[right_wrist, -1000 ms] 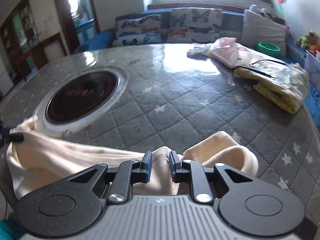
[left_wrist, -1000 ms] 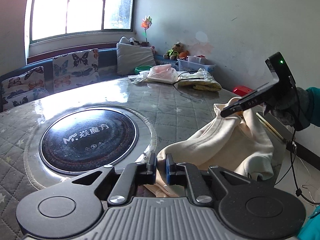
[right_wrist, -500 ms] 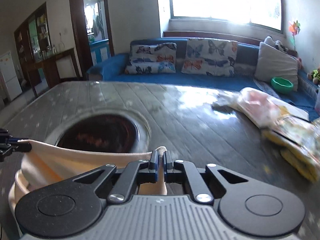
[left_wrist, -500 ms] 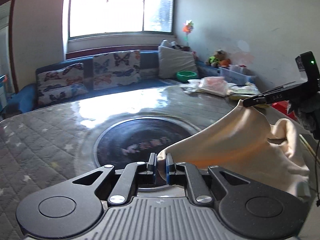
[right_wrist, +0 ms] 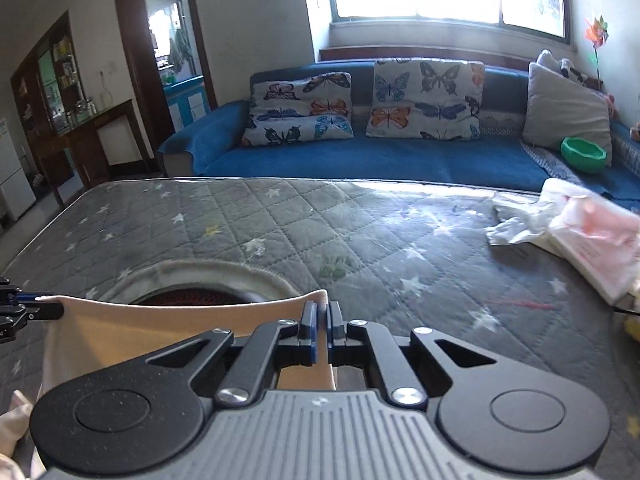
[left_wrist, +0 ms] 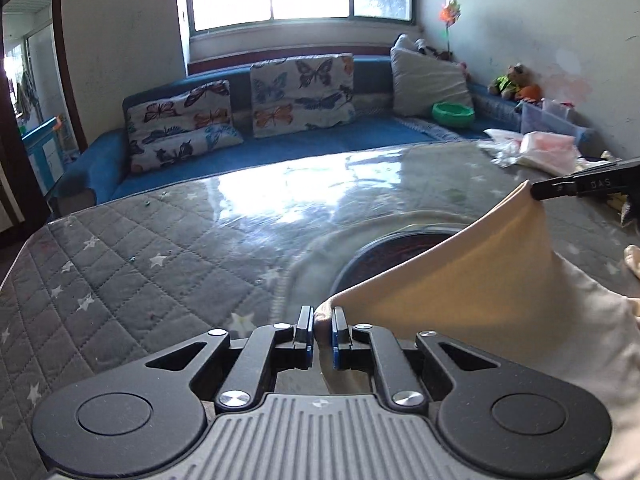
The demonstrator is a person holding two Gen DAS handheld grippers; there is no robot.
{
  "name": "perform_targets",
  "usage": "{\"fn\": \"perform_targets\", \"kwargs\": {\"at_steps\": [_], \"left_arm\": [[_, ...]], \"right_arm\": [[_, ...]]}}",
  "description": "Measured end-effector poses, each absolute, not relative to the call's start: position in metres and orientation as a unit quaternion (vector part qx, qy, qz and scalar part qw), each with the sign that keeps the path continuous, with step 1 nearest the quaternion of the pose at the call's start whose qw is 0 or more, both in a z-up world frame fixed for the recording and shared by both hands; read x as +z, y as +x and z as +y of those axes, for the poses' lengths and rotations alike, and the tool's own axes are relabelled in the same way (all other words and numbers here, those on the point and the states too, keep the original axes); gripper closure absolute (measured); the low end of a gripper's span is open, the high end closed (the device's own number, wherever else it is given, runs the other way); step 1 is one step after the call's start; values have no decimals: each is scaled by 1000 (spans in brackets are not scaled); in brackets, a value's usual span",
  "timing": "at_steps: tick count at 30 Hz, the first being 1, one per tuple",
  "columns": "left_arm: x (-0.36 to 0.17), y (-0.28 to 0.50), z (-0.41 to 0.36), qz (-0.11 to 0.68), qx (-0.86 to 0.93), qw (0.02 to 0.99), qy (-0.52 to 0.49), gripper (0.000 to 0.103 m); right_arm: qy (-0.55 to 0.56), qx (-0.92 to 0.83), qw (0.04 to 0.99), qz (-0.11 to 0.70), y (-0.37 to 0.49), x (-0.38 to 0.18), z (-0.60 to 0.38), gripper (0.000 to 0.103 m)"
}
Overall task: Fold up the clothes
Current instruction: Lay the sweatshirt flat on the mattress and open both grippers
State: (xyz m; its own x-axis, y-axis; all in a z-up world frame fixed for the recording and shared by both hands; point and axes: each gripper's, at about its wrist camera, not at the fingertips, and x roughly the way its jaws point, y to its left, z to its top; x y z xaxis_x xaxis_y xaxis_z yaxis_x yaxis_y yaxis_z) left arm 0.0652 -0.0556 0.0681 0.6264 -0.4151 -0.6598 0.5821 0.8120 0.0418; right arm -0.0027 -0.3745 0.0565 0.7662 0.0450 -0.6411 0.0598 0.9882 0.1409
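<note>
A cream garment hangs stretched between my two grippers above the quilted grey table. My left gripper is shut on one corner of its top edge. My right gripper is shut on the other corner. The right gripper also shows in the left wrist view, and the left gripper in the right wrist view. The garment's top edge runs taut between them. Its lower part drops out of view.
A round black cooktop is set in the table under the garment. Pink and white bagged items lie at the table's right. A blue sofa with butterfly cushions stands behind the table.
Both grippers lifted the garment off the table and pulled apart, so its edge went from bunched to taut. Both wrist views tilted up and swung left toward the sofa.
</note>
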Motion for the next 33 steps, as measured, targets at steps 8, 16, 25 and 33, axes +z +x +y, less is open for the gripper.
{"fn": "perform_targets", "kwargs": {"at_steps": [8, 16, 25, 33], "left_arm": [[45, 103, -65, 352, -256, 891, 130, 93], [45, 108, -56, 363, -234, 894, 122, 81], [68, 61, -1, 349, -193, 912, 97, 77], [62, 3, 43, 361, -173, 914, 62, 77]], "right_arm": [[88, -30, 924, 370, 41, 22, -374, 99], [75, -39, 921, 381, 44, 19, -370, 86], [46, -3, 930, 365, -3, 48, -349, 69], [13, 78, 930, 360, -86, 58, -305, 59]]}}
